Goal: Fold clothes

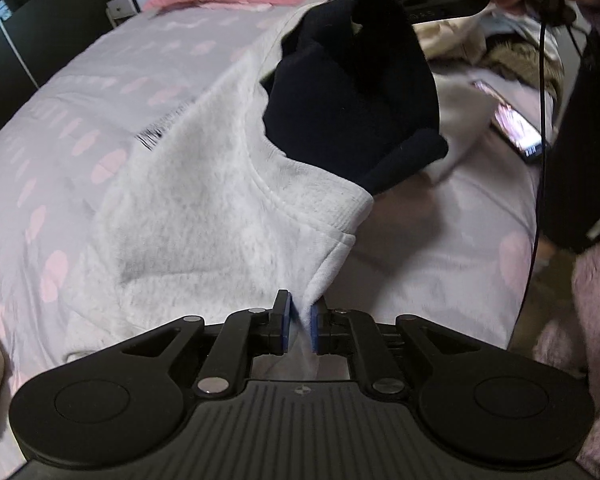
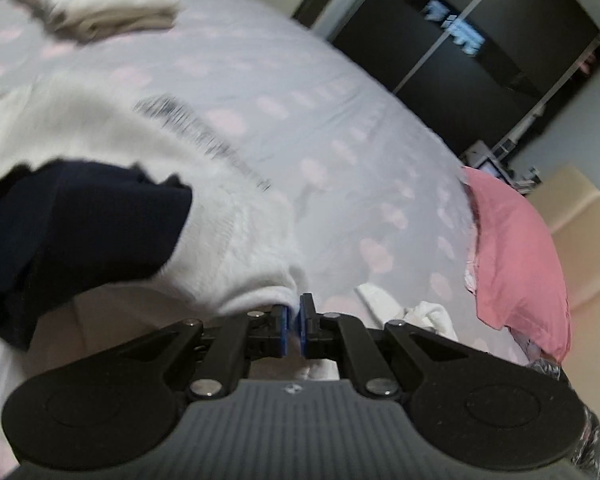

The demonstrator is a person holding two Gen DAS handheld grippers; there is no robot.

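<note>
We hold the grey sweatshirt (image 1: 204, 216) above the bed (image 1: 80, 92); left tool (image 1: 300, 326) and right tool (image 2: 294, 326) each pinch 1 hem corner, spreading it to lie flat.

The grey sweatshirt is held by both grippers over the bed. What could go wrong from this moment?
1. The left gripper pinches only a thin edge of the grey sweatshirt; the fabric may slip out before it is laid flat.
2. The navy lining bulges out where the garment is turned, so a fold could trap it bunched.
3. A phone lies on the bedsheet near the garment; the cloth may cover or drag it.
</note>
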